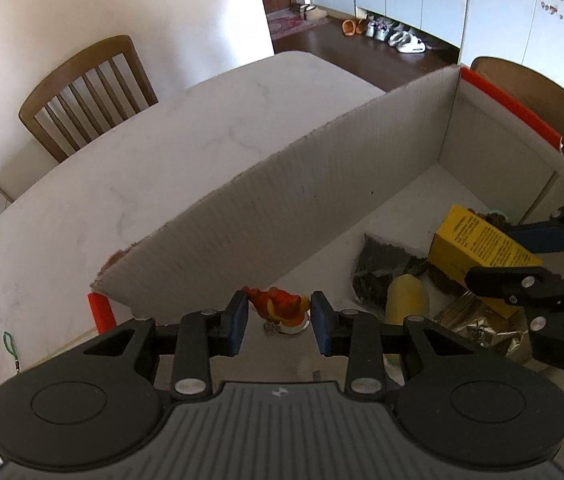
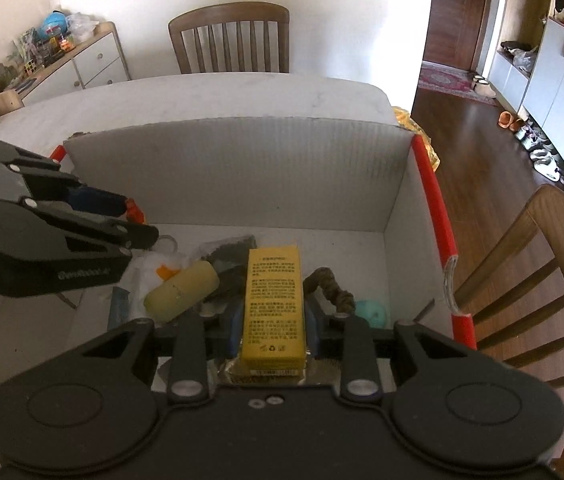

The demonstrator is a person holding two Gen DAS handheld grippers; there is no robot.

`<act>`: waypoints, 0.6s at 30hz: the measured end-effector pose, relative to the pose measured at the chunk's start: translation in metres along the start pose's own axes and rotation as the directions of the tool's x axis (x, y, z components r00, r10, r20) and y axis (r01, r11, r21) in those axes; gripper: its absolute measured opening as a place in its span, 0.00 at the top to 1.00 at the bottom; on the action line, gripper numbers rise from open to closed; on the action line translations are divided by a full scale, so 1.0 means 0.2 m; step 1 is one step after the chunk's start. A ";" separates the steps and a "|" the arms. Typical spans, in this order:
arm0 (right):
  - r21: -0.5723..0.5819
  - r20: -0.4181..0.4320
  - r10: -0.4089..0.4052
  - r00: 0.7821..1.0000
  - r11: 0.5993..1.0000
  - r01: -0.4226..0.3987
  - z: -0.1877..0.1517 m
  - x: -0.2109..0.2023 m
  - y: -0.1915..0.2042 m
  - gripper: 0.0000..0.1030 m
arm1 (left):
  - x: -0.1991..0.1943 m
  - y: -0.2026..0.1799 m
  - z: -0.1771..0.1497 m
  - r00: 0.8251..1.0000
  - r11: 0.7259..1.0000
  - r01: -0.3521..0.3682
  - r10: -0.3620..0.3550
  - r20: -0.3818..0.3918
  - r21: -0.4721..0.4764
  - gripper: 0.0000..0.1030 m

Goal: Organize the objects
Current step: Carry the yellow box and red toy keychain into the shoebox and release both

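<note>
In the left wrist view, the left gripper (image 1: 280,322) hangs over the near corner of an open cardboard box (image 1: 322,184) with red edges that stands on a pale table (image 1: 122,160). Its blue pads stand a narrow way apart with an orange and red toy (image 1: 278,306) between their tips; whether the pads press on the toy cannot be told from here, as it may lie on the box floor just beyond them. On that floor, further right, lie a dark bag (image 1: 382,272), a pale yellow cylinder (image 1: 408,298) and a crinkled foil packet (image 1: 478,320). The right gripper (image 1: 522,252) reaches in from the right edge, clamped on a yellow carton (image 1: 478,240). In the right wrist view, the right gripper (image 2: 273,320) grips the yellow carton (image 2: 274,304) by its long sides, the printed face up, held above the box (image 2: 242,168) floor. Beside it lie the pale yellow cylinder (image 2: 182,290), the dark bag (image 2: 230,258), a brown twisted piece (image 2: 332,286) and a teal ball (image 2: 372,314). The left gripper (image 2: 134,220) enters from the left, with a bit of orange showing at its tips. A wooden chair (image 2: 230,36) stands behind the table (image 2: 202,92).
</note>
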State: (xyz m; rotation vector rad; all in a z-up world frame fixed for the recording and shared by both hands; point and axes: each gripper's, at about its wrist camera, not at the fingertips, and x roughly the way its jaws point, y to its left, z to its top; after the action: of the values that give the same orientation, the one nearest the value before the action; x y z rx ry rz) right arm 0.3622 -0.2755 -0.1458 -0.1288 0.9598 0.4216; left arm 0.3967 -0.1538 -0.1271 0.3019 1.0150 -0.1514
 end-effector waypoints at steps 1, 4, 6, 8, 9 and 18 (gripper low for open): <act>-0.001 -0.002 0.000 1.000 1.000 0.000 0.00 0.00 0.00 0.72 | 0.01 0.00 0.00 1.000 1.000 0.001 -0.001 -0.006 0.001 0.68; -0.009 -0.023 0.004 1.000 1.000 -0.004 0.00 0.01 0.00 0.71 | 0.02 0.00 0.00 1.000 1.000 0.006 -0.006 -0.031 -0.008 0.67; -0.010 -0.024 0.003 1.000 1.000 -0.003 0.00 0.00 -0.01 0.71 | 0.03 0.01 0.00 0.999 1.000 0.012 -0.013 -0.047 -0.014 0.67; -0.005 -0.022 0.006 1.000 1.000 -0.007 0.00 -0.01 -0.01 0.71 | 0.05 0.02 0.00 0.998 1.000 0.016 -0.017 -0.065 -0.023 0.66; -0.003 -0.020 0.008 1.000 1.000 -0.008 0.00 -0.02 -0.02 0.71 | 0.06 0.03 0.01 0.998 1.000 0.016 -0.018 -0.066 -0.025 0.67; 0.011 -0.016 0.018 1.000 1.000 -0.018 0.00 -0.06 -0.04 0.63 | 0.01 0.02 0.00 0.999 0.999 0.019 -0.020 -0.036 -0.032 0.58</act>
State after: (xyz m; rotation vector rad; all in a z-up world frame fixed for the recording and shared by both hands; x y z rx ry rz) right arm 0.3597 -0.2859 -0.1354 -0.1140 0.9797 0.4326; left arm 0.3994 -0.1494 -0.1271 0.2666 1.0560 -0.1474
